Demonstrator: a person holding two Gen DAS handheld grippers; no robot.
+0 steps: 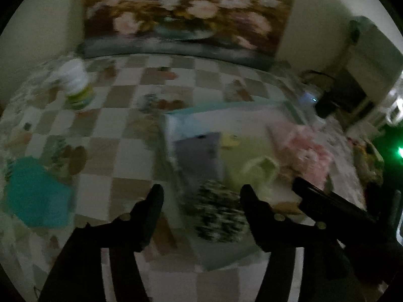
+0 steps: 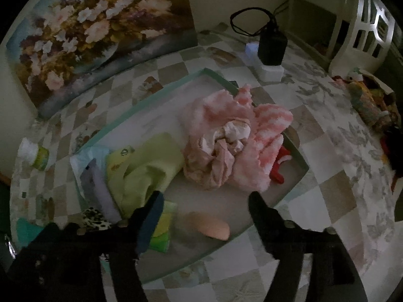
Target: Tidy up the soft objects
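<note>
A shallow tray with a teal rim (image 2: 161,95) lies on the checked tablecloth. It holds a pink fuzzy cloth (image 2: 252,136), a light green cloth (image 2: 148,166), a grey-purple cloth (image 2: 100,191), a peach pad (image 2: 211,229) and a red item (image 2: 279,166). My right gripper (image 2: 204,198) is open above the tray's near part, with nothing between its fingers. In the blurred left wrist view, my left gripper (image 1: 201,196) is open. A leopard-print cloth (image 1: 219,214) lies between its fingers without touching them. A teal cloth (image 1: 35,196) sits on the table to the left of the tray.
A flower painting (image 2: 100,37) leans on the back wall. Left of the tray lies a white bottle (image 2: 35,153). Behind the tray is a power strip with a black adapter (image 2: 272,47). Colourful items (image 2: 370,105) are piled at the right edge, near a white chair (image 2: 370,25).
</note>
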